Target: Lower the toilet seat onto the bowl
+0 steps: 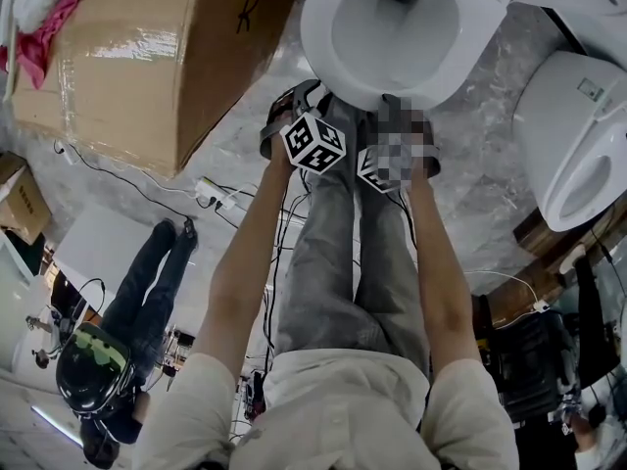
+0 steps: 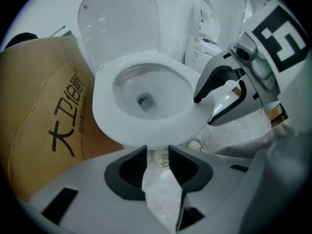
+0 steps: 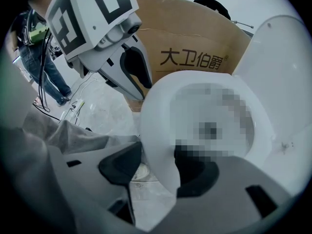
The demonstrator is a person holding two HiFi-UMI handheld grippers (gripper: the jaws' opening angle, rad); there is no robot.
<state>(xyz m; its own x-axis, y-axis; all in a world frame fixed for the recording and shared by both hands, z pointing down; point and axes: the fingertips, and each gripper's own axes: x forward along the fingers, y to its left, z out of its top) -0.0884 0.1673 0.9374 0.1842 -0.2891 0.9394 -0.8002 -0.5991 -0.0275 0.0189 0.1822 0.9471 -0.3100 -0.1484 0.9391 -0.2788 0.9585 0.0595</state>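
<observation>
The left gripper (image 2: 157, 152) is spread, only floor (image 2: 161, 194) between its jaws, just short of the seat (image 2: 146, 132). The right gripper (image 3: 158, 151) is spread astride the seat's front rim, 1 jaw clear of it. The seat lies flat on the bowl (image 2: 141, 89). Behind, the lid (image 2: 119, 23) stands upright, with a box (image 2: 44, 111) beside it.

We see the white oval plastic toilet seat (image 2: 146, 130) lying on the white ceramic bowl (image 2: 146, 84), just ahead of the left claw (image 2: 157, 152). The brown cardboard box (image 2: 44, 130) is left of it, and the seat's front edge sits between the right claw (image 3: 158, 152) jaws.
</observation>
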